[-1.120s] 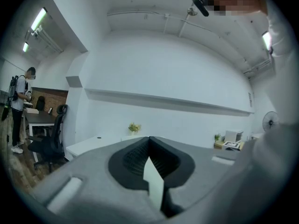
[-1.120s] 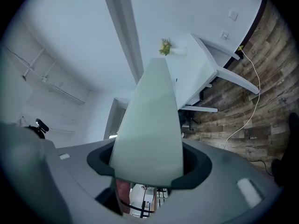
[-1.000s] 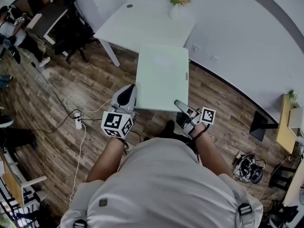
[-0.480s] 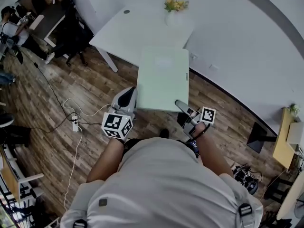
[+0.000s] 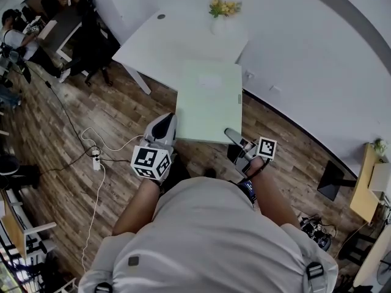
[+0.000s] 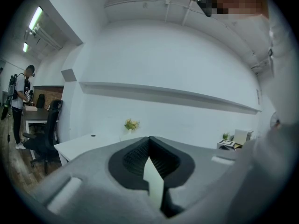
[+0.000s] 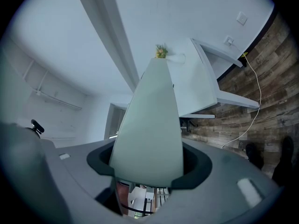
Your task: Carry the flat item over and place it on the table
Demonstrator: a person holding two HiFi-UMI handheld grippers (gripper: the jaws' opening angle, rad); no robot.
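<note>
Flat panel: the pale green flat panel (image 5: 208, 102) is held in the air, roughly level, on the near side of the white worktop (image 5: 165, 41). In the head view its far edge overlaps the worktop's near edge. The rest of it hangs over the wooden floor (image 5: 110, 115), so it is not yet set down.
Left gripper: the left gripper (image 5: 164, 126) is at the panel corner farthest from the worktop, on the person's left. Its own view shows the panel edge-on as a thin sliver between the jaws, which are clamped on it.
Right gripper: the right gripper (image 5: 235, 138) takes the matching corner on the person's right. Its view shows the panel's broad face running out from between the jaws toward the worktop, and the jaws are closed on that edge.
Why two corners: with a grip at each near corner, a wide, thin sheet probably stays level and does not swing. It also leaves the far edge free to reach the worktop first.
Why level: the panel lies nearly parallel to the worktop, which should let it go down flat rather than on a corner.
Obstacle: a vase of flowers (image 5: 221, 11) stands at the far side of the worktop, in line with the panel. The bare area nearer the person looks like the safer landing place.
Stage, as I judge it: carrying is nearly done, with lowering and release still to come.
</note>
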